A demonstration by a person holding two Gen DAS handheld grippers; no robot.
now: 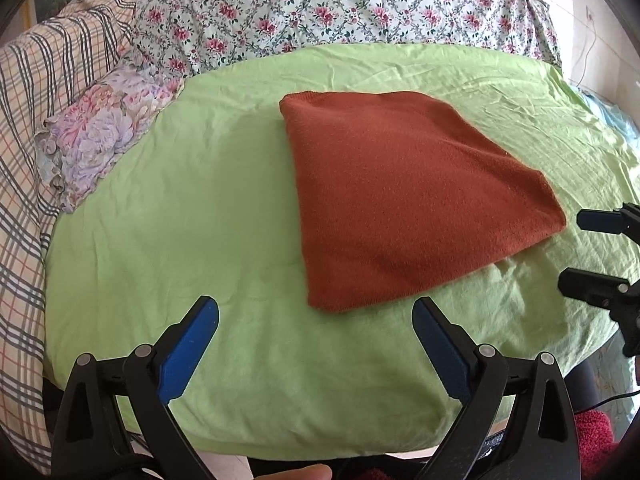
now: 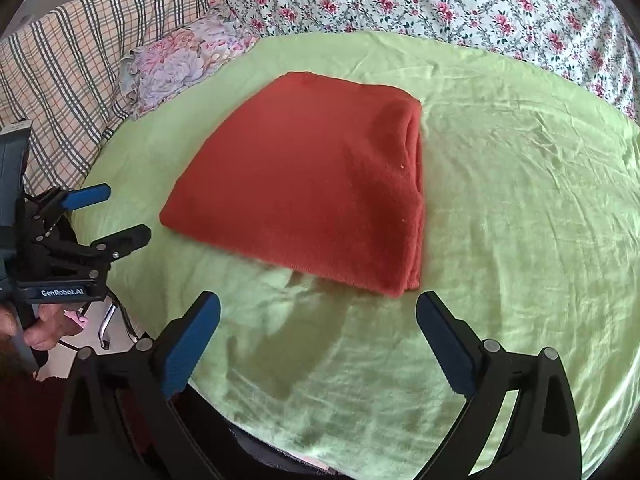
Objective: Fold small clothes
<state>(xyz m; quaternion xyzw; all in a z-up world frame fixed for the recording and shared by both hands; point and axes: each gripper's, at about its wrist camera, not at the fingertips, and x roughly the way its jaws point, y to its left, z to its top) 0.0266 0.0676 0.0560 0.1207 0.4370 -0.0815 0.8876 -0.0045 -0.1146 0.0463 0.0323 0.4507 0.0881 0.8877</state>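
Because the garment (image 2: pixel 304 184) already lies folded flat on the green sheet (image 2: pixel 520 208), layered edges rightward, I hold both the left gripper (image 1: pixel 316 312) and right gripper (image 2: pixel 318 308) clear, jaws wide and empty.

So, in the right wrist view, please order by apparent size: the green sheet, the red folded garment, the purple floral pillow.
1. green sheet, by far the largest.
2. red folded garment.
3. purple floral pillow, smallest, though it lies farther from the camera and is partly hidden, so its true size is unsure.
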